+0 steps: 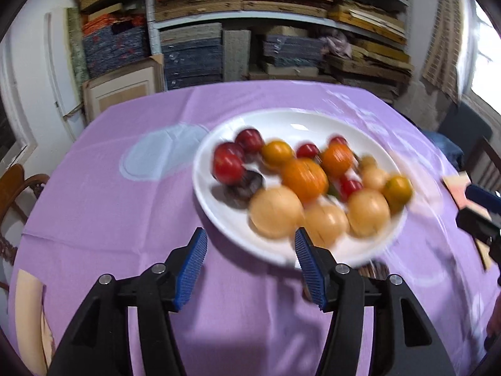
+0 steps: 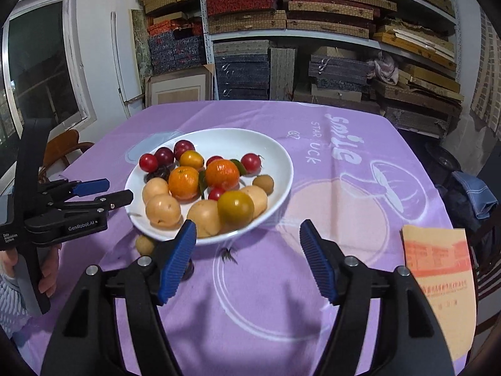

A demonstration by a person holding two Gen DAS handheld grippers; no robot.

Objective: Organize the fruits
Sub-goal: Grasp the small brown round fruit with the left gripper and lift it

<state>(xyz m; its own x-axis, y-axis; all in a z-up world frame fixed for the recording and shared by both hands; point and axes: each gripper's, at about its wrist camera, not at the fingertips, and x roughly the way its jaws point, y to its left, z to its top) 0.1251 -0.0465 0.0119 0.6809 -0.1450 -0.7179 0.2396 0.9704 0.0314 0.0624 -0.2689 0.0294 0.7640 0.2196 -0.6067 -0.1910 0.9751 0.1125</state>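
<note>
A white plate (image 2: 275,153) on the purple tablecloth holds several fruits: oranges (image 2: 221,173), red plums (image 2: 250,162), pale yellow round fruits (image 2: 163,210) and a green-orange fruit (image 2: 235,207). The left wrist view shows the same plate (image 1: 281,119), blurred. One small brown fruit (image 2: 144,244) lies on the cloth beside the plate's near rim. My left gripper (image 1: 250,246) is open and empty at the plate's near edge; it also shows in the right wrist view (image 2: 117,191). My right gripper (image 2: 248,235) is open and empty just in front of the plate.
An orange printed paper (image 2: 438,279) lies at the table's right edge. A small dark stem (image 2: 228,255) lies on the cloth near the plate. Shelves of stacked boxes (image 2: 313,31) stand behind the table. A wooden chair (image 2: 62,150) is at the left.
</note>
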